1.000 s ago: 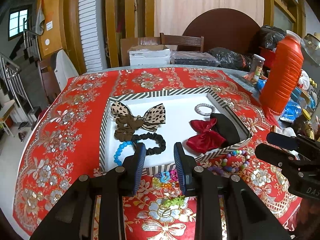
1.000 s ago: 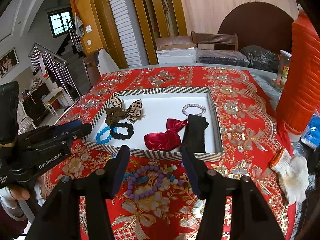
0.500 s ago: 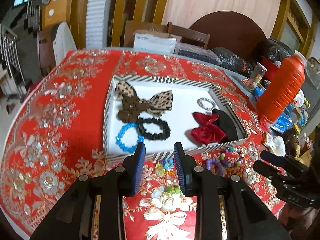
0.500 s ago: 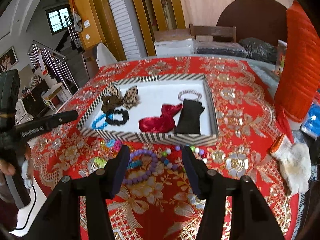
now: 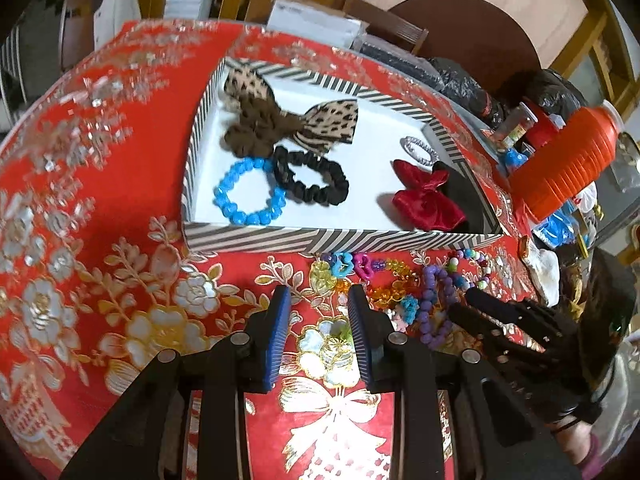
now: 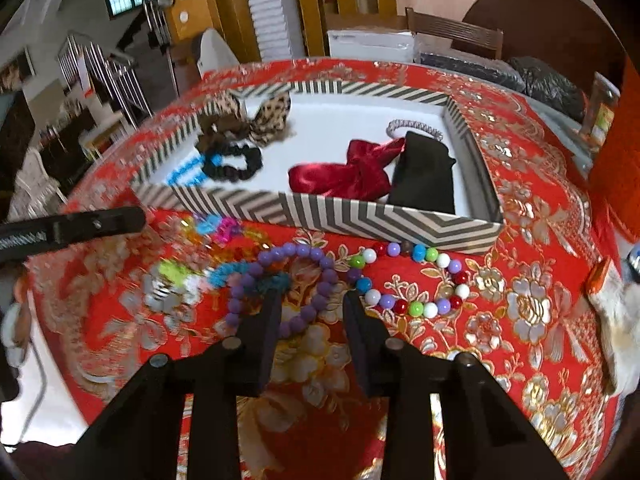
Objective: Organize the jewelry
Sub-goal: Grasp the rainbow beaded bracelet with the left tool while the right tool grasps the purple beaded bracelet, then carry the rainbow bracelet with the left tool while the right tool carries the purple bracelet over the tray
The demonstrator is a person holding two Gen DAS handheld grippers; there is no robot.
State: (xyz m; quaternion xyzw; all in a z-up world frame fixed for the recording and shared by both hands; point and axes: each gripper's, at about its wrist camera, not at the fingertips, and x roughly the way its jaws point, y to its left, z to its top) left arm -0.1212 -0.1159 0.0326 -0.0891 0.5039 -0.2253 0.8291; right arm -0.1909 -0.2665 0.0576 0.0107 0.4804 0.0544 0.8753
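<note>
Left wrist view: left gripper (image 5: 316, 300) fingers parted, empty, short of plastic charm beads (image 5: 360, 268) beside striped tray (image 5: 320, 240). Right wrist view: right gripper (image 6: 310, 306) fingers closing astride purple bracelet (image 6: 296, 280); tangled teal strand (image 6: 256, 276) may snag

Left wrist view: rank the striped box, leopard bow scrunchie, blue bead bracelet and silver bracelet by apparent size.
1. Striped box.
2. Leopard bow scrunchie.
3. Blue bead bracelet.
4. Silver bracelet, which lies farther from the camera, so it may look smaller than it is.
</note>
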